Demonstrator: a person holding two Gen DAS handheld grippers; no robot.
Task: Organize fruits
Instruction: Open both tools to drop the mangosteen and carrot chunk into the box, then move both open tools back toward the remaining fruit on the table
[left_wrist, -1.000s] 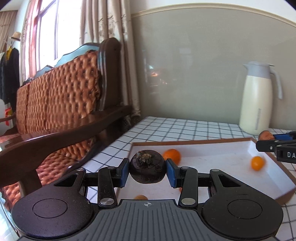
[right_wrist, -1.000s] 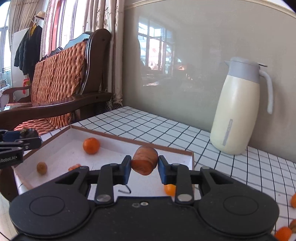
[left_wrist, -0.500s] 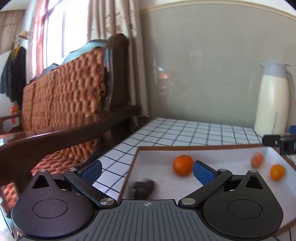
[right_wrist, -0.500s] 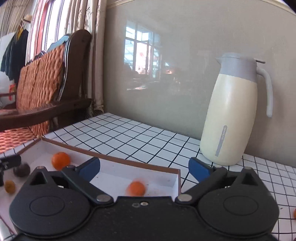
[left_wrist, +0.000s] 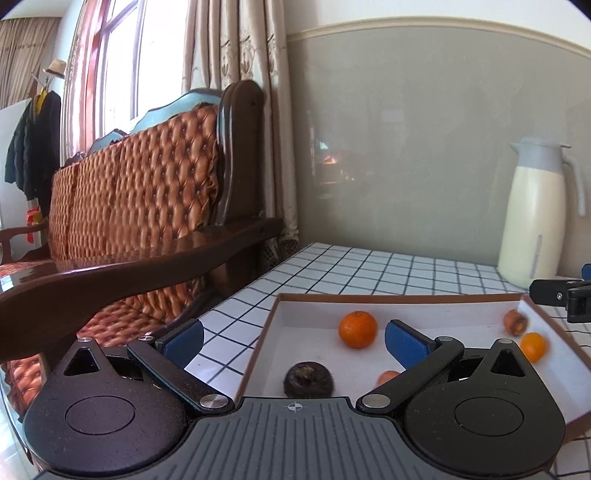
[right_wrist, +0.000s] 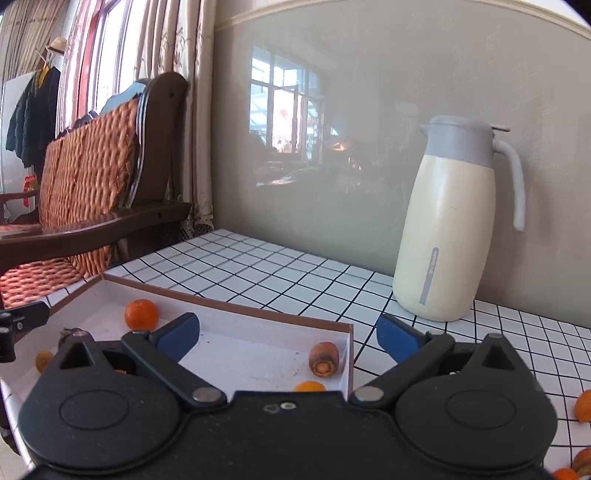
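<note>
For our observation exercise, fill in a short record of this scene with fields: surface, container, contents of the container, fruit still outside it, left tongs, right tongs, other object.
surface: white tiled table
container: shallow white tray with brown rim
contents: large orange, dark round fruit, carrot-like stub, small orange fruits
fruit still outside: a few orange pieces at the table's right edge
left tongs: open, empty, over the tray's near left corner
right tongs: open, empty, over the tray's right end
other object: cream jug by the wall
</note>
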